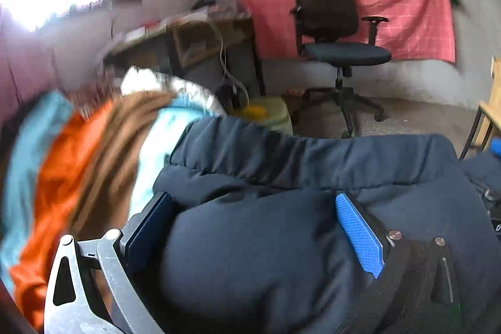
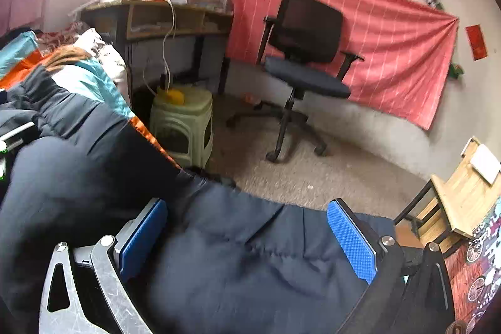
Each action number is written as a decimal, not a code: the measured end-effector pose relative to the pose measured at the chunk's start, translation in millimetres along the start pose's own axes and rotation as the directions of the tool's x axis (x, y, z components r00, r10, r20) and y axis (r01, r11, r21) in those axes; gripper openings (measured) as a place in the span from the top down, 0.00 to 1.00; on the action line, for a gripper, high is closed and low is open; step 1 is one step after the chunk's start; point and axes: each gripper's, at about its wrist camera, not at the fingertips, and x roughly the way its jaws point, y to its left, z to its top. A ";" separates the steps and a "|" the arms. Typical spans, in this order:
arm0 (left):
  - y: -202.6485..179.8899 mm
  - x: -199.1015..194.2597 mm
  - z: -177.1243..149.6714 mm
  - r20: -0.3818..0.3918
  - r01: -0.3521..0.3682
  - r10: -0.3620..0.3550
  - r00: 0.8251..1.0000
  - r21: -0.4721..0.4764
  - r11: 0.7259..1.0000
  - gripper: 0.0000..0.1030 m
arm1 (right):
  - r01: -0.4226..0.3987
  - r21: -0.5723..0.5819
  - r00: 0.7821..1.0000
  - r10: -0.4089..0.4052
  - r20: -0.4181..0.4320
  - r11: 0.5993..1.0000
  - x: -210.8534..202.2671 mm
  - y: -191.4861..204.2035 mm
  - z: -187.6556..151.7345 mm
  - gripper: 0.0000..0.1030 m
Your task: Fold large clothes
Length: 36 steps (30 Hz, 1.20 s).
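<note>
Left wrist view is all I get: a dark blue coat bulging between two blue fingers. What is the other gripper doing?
Observer: The right gripper is open, with one finger on either side of the same coat.
Visitor: Anything beside it?
Observer: A cloth printed with bicycles lies to its right.
Visitor: And that yellow-green blur I see?
Observer: It's a green plastic stool with something yellow on top.

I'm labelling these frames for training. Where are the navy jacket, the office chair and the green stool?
navy jacket [image 1: 266, 240]: left wrist view, on the padded bulge between the jaws.
office chair [image 2: 308, 77]: right wrist view, on the seat cushion.
green stool [image 2: 184, 121]: right wrist view, on its front side wall.
</note>
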 end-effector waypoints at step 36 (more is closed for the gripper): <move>70.6 -16.1 -15.8 0.092 0.209 -0.192 0.977 -0.223 0.952 0.01 | -0.033 0.091 0.998 0.038 -0.058 0.995 -6.5 -58.6 -12.4 0.00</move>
